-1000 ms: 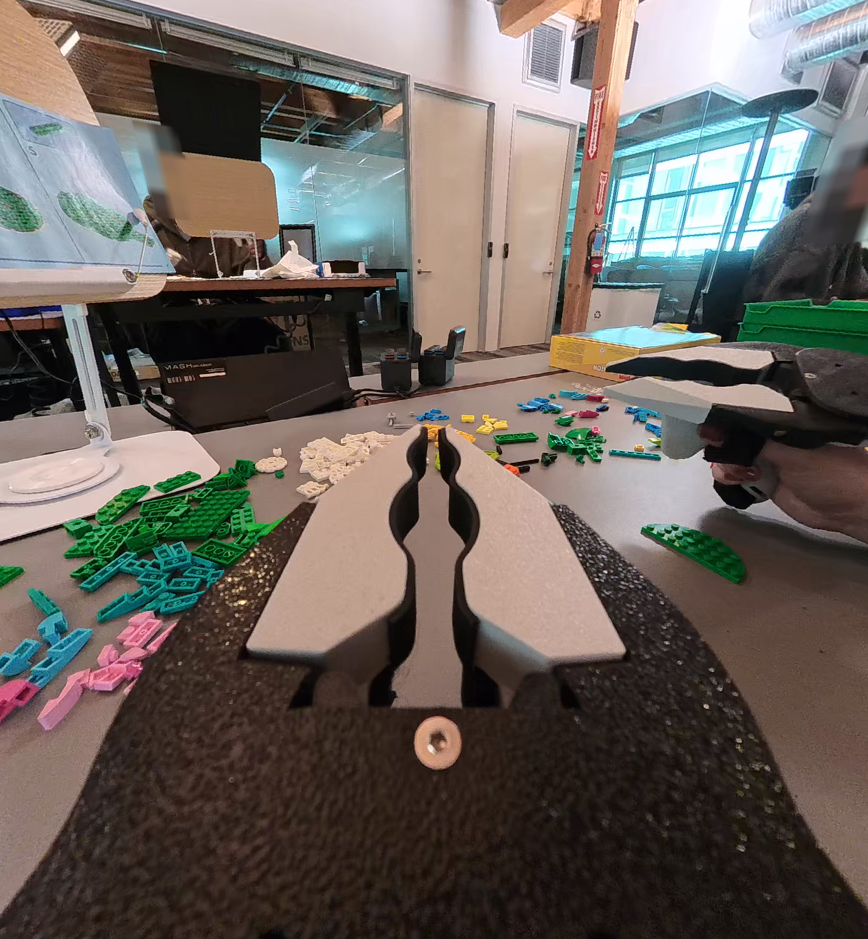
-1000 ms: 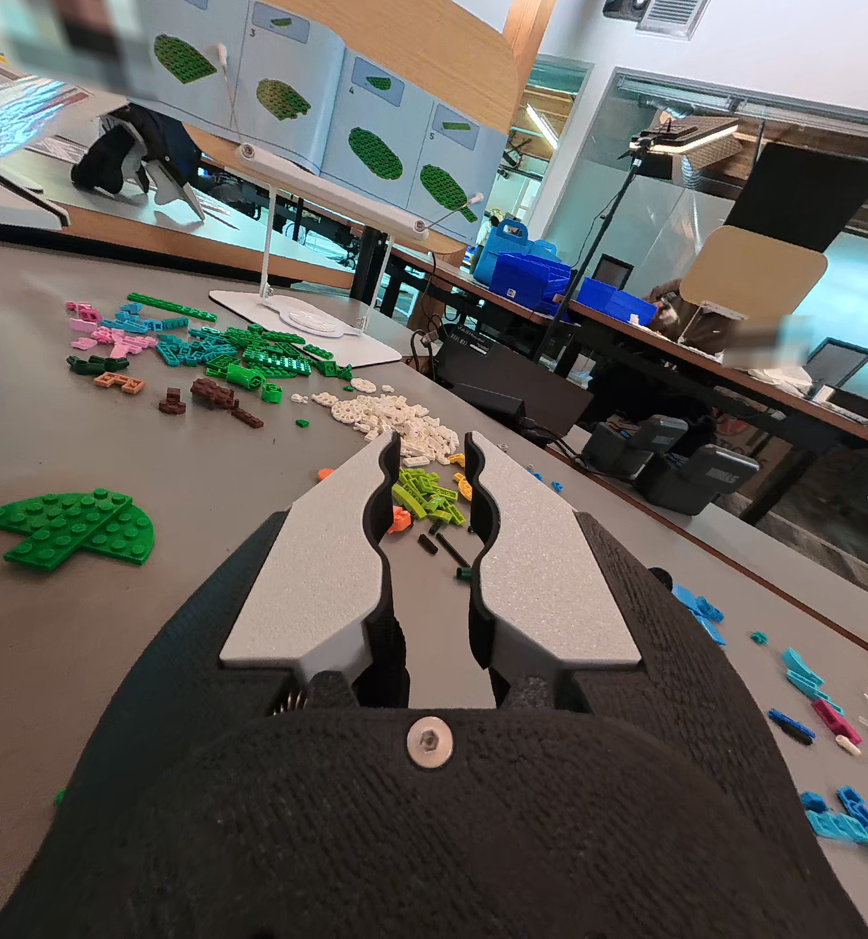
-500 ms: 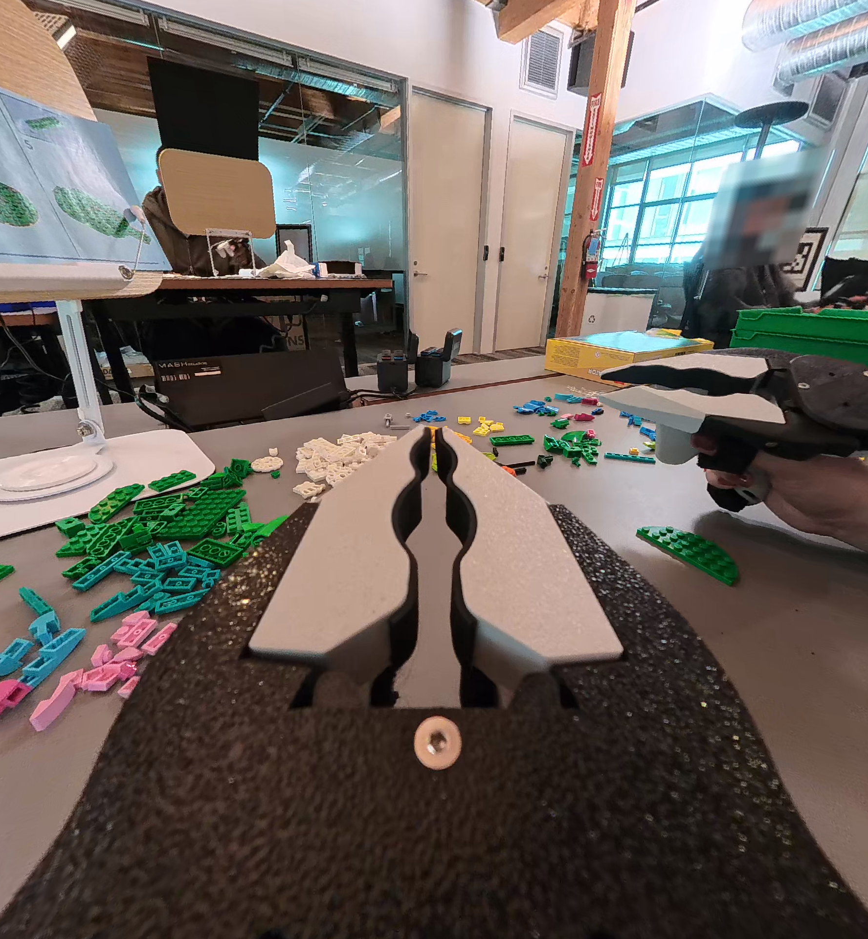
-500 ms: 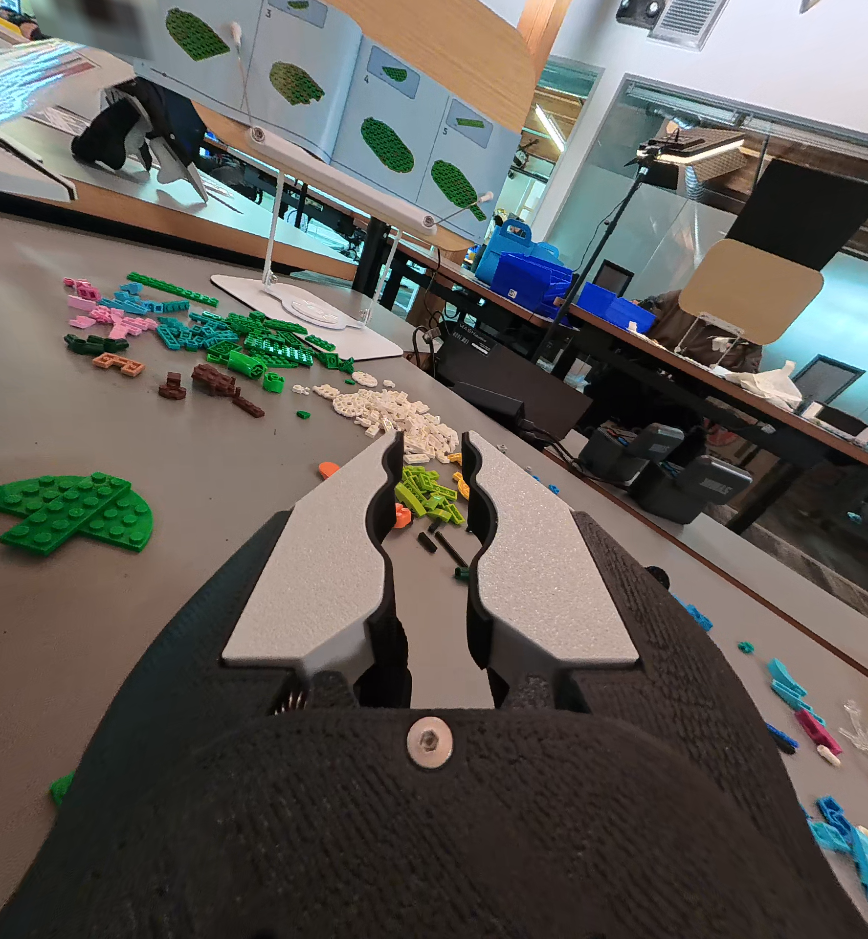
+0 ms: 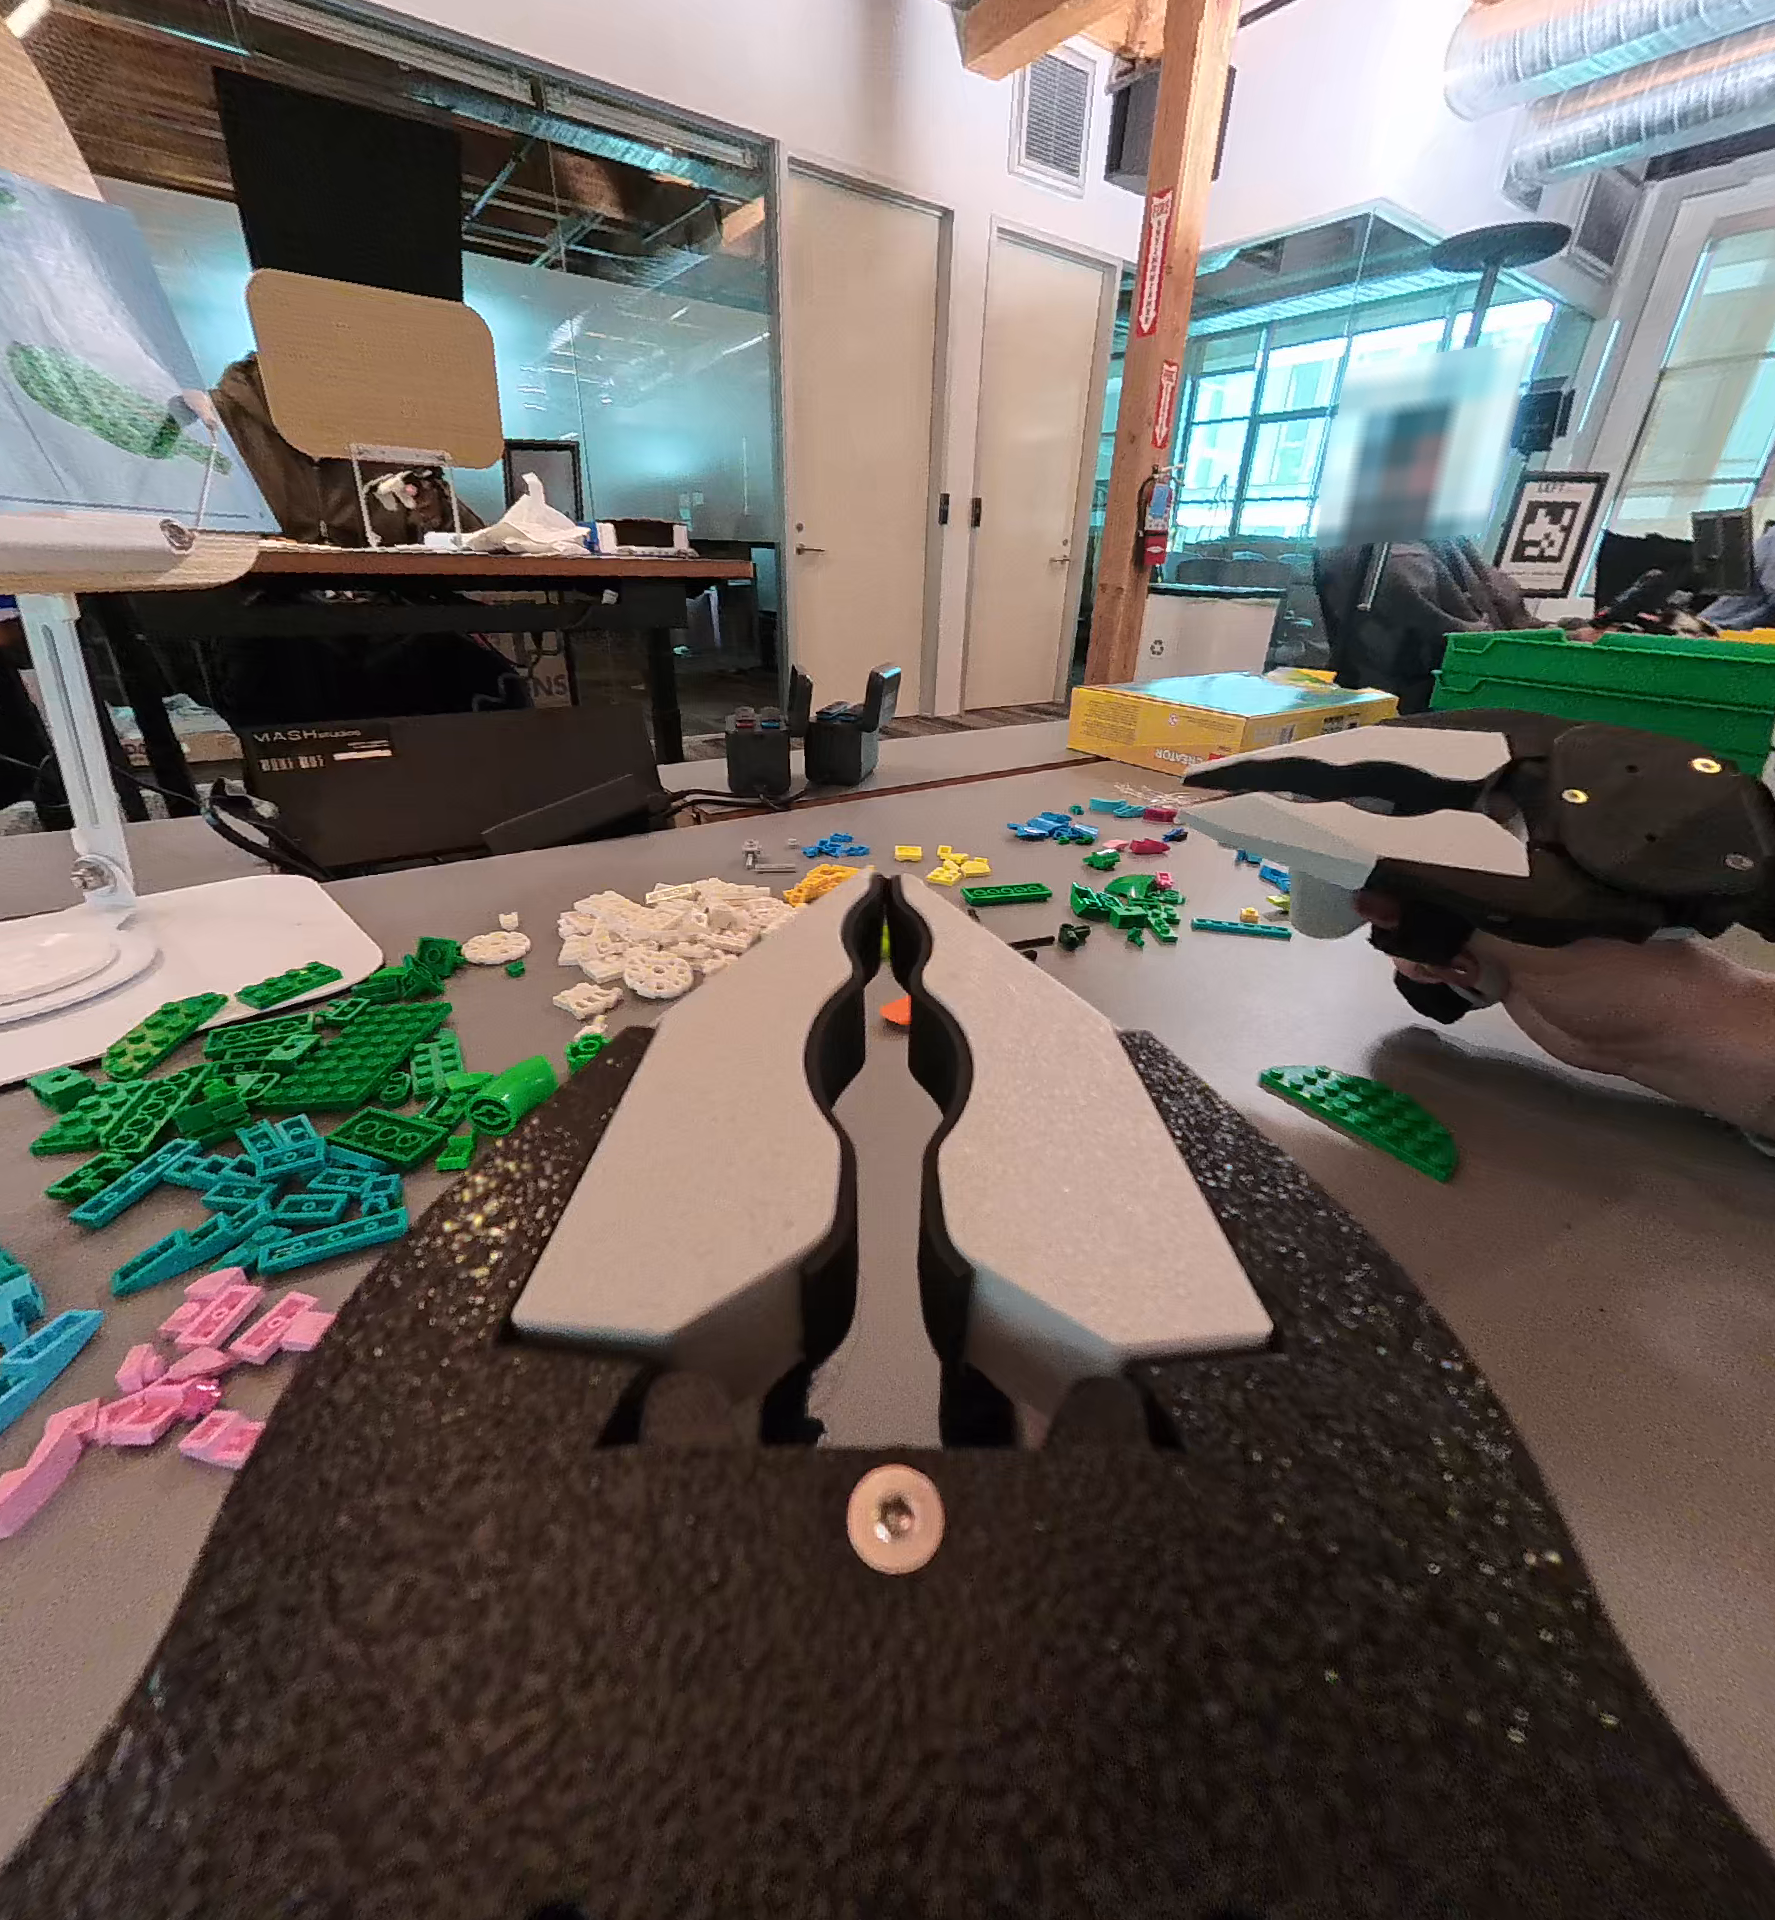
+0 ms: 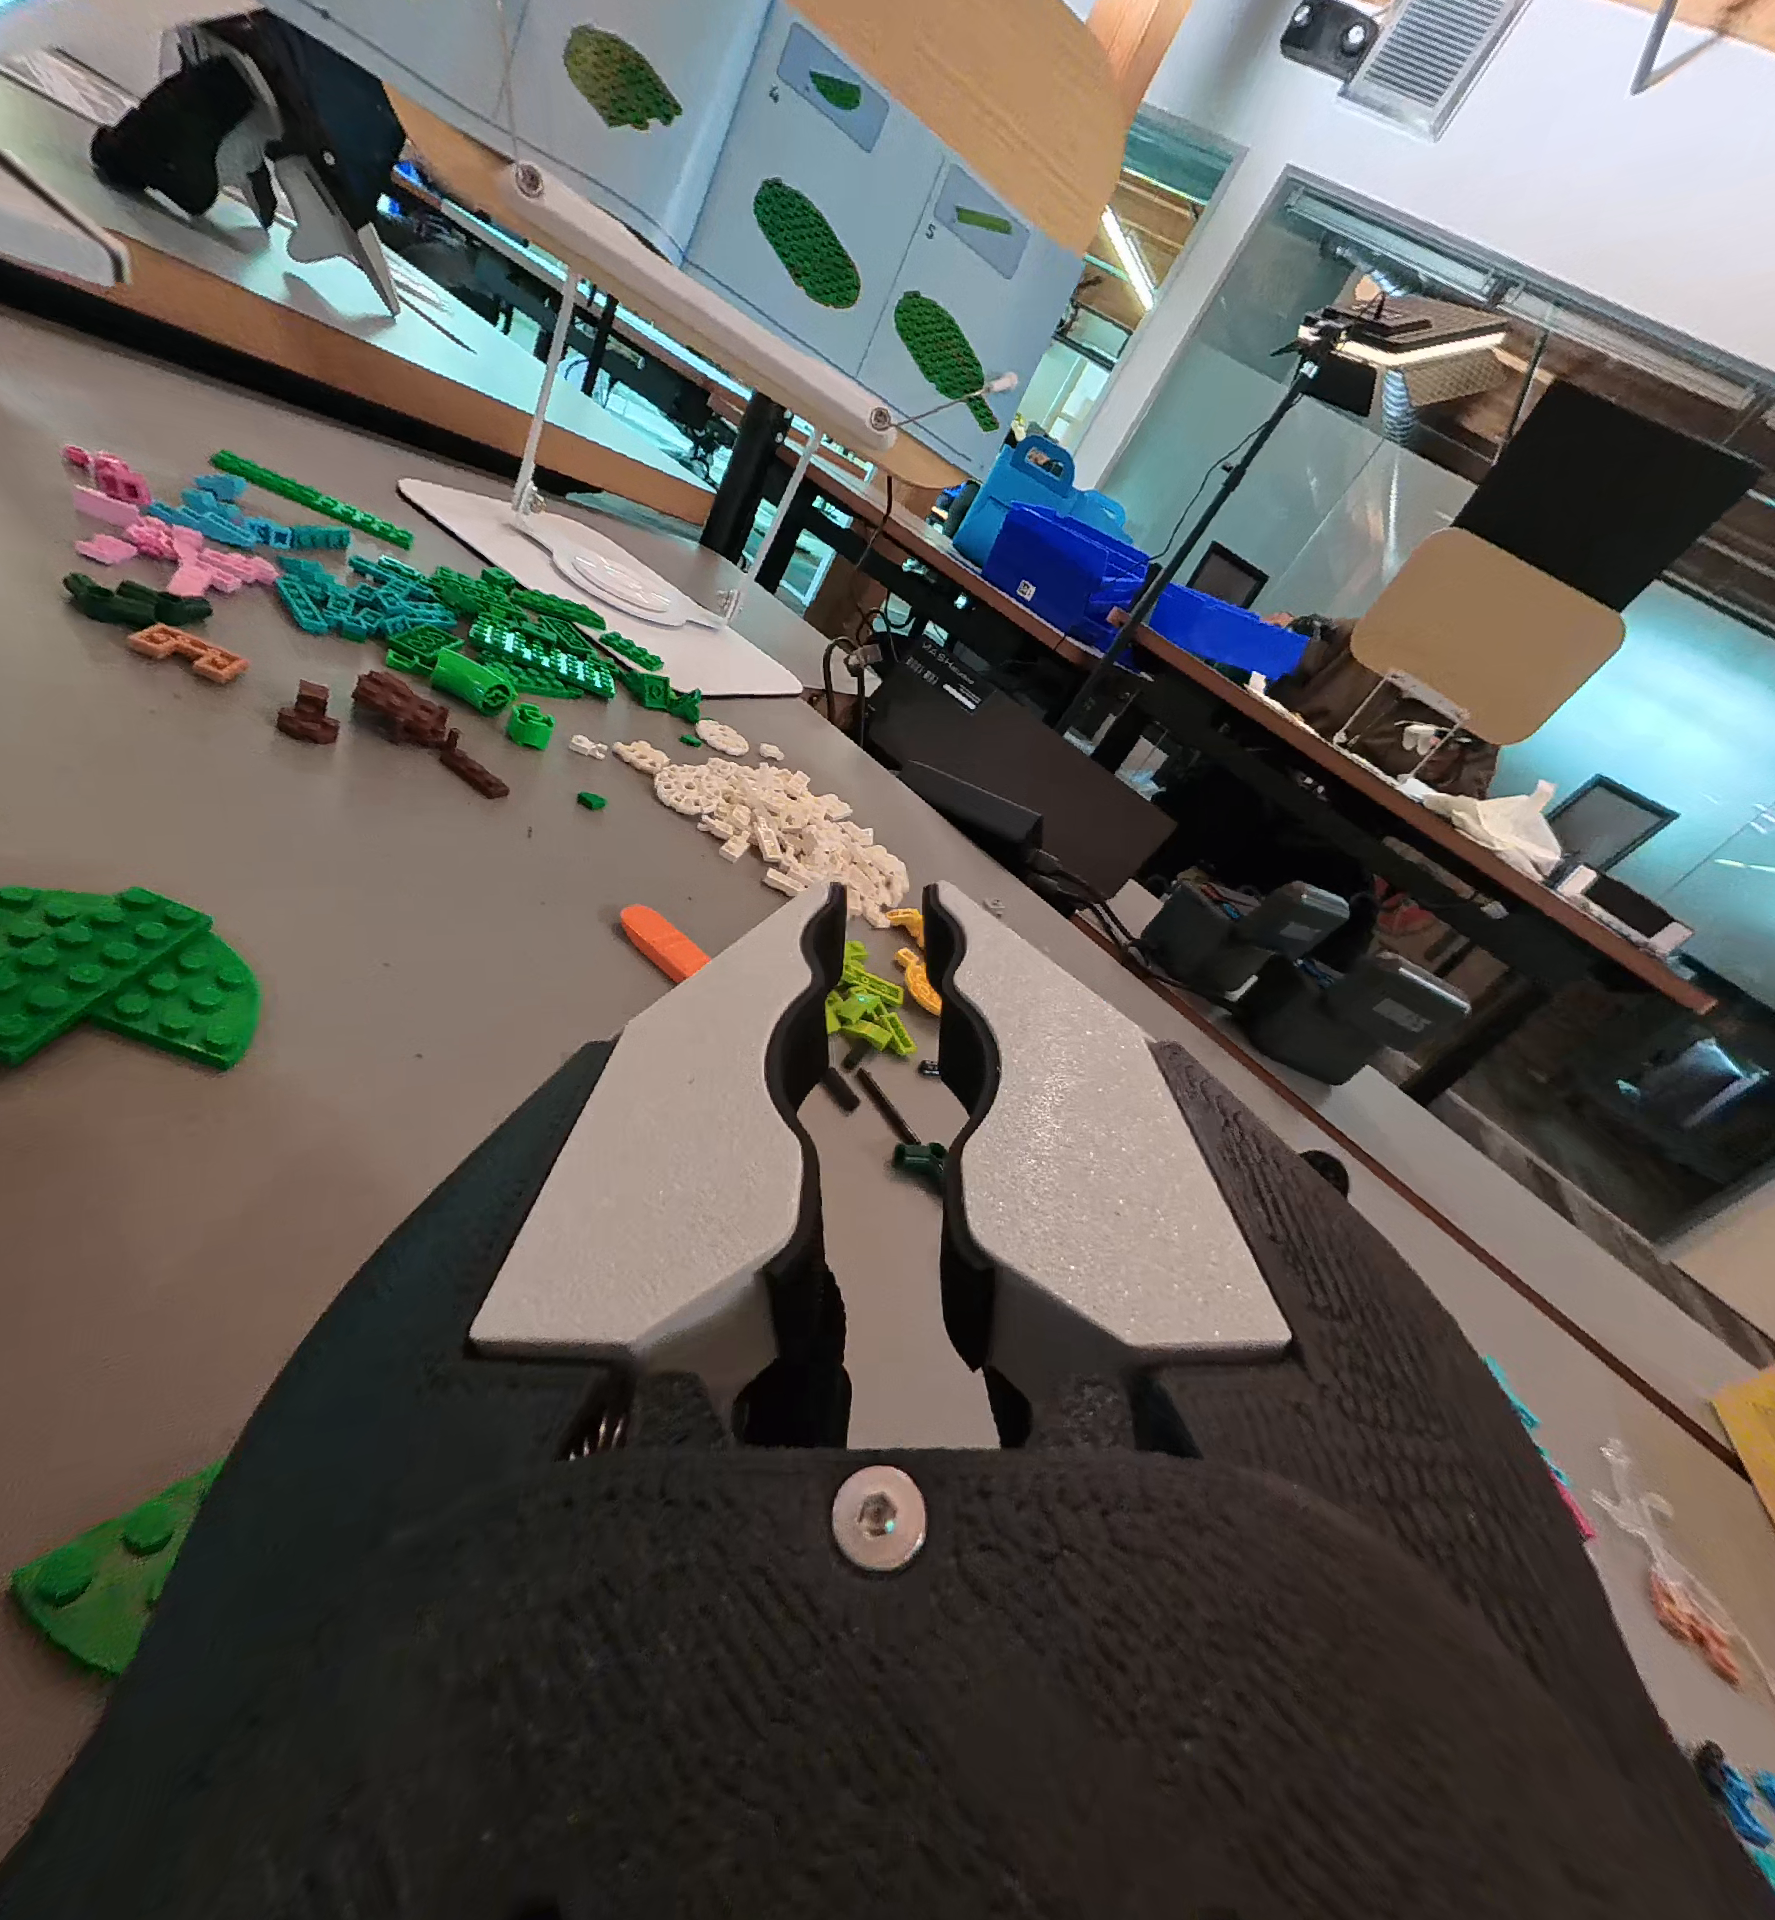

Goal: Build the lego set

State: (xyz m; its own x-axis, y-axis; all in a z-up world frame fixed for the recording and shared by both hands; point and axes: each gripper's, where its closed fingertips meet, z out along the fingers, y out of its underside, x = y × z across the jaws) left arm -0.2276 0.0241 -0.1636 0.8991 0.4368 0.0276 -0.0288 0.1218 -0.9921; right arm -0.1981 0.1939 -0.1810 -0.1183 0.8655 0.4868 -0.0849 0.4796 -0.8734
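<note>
My left gripper (image 5: 883, 883) is shut with nothing between its fingertips. It hovers over the grey table (image 5: 1485, 1351), pointing at a pile of white pieces (image 5: 675, 925) and a small orange piece (image 5: 895, 1008). My right gripper (image 6: 885, 896) is open by a narrow gap and empty. It is tilted above lime pieces (image 6: 867, 1013), yellow pieces (image 6: 919, 982) and short black pins (image 6: 883, 1101). It also shows in the left wrist view (image 5: 1200, 798), held in a hand above a green half-round plate (image 5: 1366, 1117).
Green (image 5: 322, 1060), teal (image 5: 239, 1205) and pink (image 5: 166, 1382) piles lie left. A larger green plate assembly (image 6: 83, 977) and brown pieces (image 6: 405, 712) lie left of the right gripper. A booklet stand's white base (image 6: 602, 566) is behind. A yellow box (image 5: 1226, 717) and green crate (image 5: 1610, 686) stand far right. Spacing between my two grippers at the tips: around 20 centimeters.
The right gripper's jaws have narrowed on nothing, and its view has rolled and dropped closer to the lime pieces. The left gripper stays shut and has shifted a little.
</note>
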